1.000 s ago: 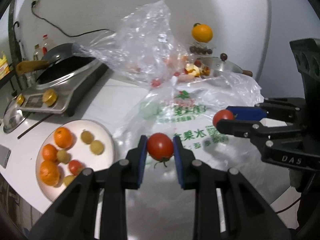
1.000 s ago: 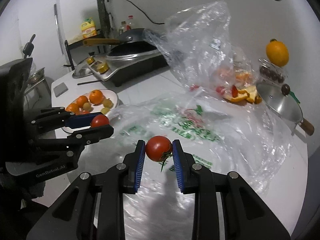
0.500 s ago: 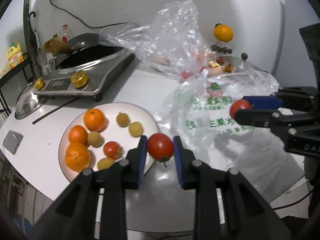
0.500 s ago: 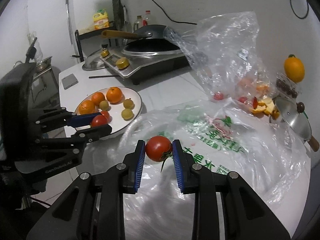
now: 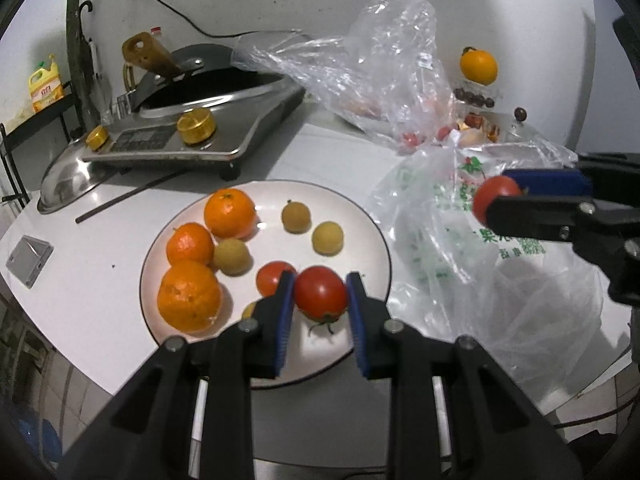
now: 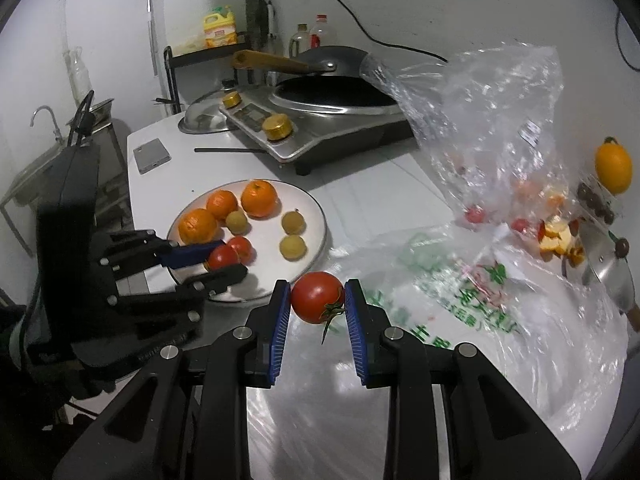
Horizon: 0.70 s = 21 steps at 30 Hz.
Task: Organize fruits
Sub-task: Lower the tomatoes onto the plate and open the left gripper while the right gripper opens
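A tomato (image 5: pixel 321 293) sits clamped between each gripper's fingers (image 5: pixel 283 300), the left one above the plate (image 5: pixel 360 216).

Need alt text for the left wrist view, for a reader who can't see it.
The left gripper holds a red tomato over the near edge of a white plate carrying three oranges, small yellow fruits and another tomato. At right, the right gripper holds a second tomato over a plastic bag.

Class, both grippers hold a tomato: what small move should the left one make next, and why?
Probably lower the left gripper slightly and open it. Its tomato already hangs over the white plate, above a bare patch beside another tomato, while the right gripper waits over the plastic bag.
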Each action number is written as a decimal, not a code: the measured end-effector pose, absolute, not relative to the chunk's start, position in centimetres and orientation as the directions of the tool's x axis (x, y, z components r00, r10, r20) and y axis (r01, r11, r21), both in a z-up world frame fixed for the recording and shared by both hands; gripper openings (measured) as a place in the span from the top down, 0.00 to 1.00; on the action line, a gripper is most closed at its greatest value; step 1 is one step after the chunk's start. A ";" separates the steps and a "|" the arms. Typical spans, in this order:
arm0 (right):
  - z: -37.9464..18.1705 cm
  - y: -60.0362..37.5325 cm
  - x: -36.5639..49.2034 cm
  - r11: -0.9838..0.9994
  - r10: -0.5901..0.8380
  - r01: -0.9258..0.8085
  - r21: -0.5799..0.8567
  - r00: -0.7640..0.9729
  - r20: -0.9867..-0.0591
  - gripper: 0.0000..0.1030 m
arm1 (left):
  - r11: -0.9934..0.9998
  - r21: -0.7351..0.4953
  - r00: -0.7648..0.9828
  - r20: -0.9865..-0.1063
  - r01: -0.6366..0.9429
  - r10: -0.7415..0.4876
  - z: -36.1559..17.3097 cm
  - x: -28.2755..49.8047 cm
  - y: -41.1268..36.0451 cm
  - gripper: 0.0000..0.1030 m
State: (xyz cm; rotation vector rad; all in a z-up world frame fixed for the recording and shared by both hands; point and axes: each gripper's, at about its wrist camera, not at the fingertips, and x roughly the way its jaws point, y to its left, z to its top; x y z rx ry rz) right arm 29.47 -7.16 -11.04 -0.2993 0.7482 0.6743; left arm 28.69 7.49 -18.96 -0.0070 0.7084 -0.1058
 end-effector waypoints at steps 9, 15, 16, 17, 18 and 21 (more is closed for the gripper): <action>-11.1 -4.2 30.2 0.730 0.457 -0.683 -0.033 0.523 -0.720 0.71 | 0.991 -0.074 0.753 -0.645 0.110 -0.132 -19.2 28.6 8.1 0.74; -11.4 -2.7 31.0 0.719 0.456 -0.694 -0.036 0.511 -0.728 0.71 | 0.989 -0.089 0.750 -0.644 0.119 -0.149 -19.4 28.5 8.1 0.73; -11.5 -2.5 31.1 0.718 0.456 -0.695 -0.037 0.510 -0.730 0.71 | 0.989 -0.092 0.750 -0.644 0.119 -0.150 -19.4 28.5 8.2 0.73; -11.6 -2.2 31.2 0.716 0.455 -0.697 -0.039 0.509 -0.731 0.71 | 0.989 -0.095 0.750 -0.644 0.117 -0.151 -19.4 28.5 8.2 0.73; -11.6 -2.0 31.3 0.714 0.454 -0.699 -0.041 0.506 -0.733 0.71 | 0.989 -0.099 0.747 -0.647 0.113 -0.151 -19.4 28.6 8.4 0.73; -11.9 -1.2 31.7 0.706 0.452 -0.707 -0.046 0.500 -0.739 0.71 | 0.989 -0.110 0.738 -0.657 0.102 -0.150 -19.6 28.8 8.6 0.72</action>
